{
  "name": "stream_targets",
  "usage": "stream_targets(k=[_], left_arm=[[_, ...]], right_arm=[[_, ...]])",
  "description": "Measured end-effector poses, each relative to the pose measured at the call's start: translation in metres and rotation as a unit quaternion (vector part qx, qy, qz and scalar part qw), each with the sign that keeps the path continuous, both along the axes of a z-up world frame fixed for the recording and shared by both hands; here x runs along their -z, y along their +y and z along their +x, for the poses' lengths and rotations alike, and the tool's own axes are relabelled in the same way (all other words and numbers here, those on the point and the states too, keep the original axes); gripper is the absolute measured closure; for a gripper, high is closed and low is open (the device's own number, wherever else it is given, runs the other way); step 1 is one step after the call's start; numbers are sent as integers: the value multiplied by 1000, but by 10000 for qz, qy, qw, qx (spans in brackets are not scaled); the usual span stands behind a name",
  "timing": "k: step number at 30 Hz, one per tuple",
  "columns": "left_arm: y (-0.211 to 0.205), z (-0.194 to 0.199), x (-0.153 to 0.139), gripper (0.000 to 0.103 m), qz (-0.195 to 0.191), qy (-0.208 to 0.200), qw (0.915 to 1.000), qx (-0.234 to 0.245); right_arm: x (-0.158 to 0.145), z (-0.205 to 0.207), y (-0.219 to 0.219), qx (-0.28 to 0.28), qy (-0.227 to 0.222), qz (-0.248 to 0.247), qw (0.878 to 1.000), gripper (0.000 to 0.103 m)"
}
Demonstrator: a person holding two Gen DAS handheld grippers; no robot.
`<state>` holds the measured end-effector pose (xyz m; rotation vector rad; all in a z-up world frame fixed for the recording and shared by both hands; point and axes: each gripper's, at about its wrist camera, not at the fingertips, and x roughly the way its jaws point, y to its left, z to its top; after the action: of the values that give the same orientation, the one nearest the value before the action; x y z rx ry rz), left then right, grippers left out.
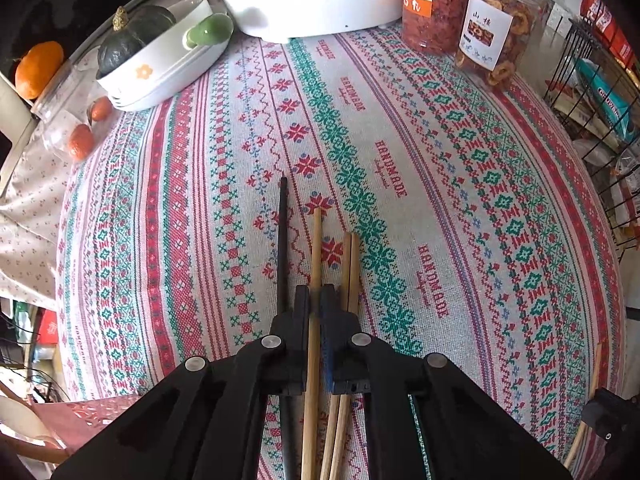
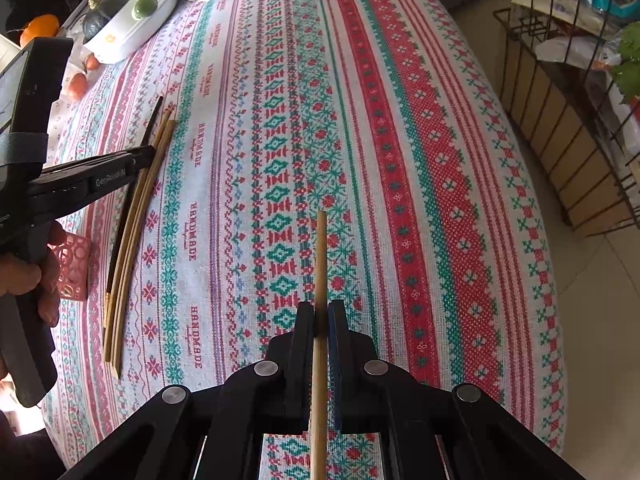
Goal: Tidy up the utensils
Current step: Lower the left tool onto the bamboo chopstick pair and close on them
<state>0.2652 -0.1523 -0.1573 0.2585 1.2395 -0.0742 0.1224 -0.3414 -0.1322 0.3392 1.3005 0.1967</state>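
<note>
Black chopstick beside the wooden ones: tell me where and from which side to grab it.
Grip the black chopstick near its bare far end, from above, pads across its width. It lies flat on the tablecloth; its open side faces away from the wooden chopsticks, and the left tool, shut on one wooden chopstick, crowds its middle.

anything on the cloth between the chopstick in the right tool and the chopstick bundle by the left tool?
Nothing: in the right wrist view, only bare patterned tablecloth lies between the right tool's wooden chopstick and the chopstick bundle at the left tool.
</note>
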Motion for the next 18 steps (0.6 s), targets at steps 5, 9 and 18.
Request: stream_targets(k=[5, 9, 18], left_arm=[[3, 0, 1, 97, -135, 79, 9999, 8], [-7, -11, 0, 98, -230, 149, 9993, 251], [-29, -65, -37, 98, -585, -352, 9942, 829]], right_arm=[[1, 0, -2, 26, 18, 44, 10000, 98], [-1, 3, -2, 47, -14, 39, 10000, 98], [-31, -3, 5, 167, -524, -132, 9984, 98]])
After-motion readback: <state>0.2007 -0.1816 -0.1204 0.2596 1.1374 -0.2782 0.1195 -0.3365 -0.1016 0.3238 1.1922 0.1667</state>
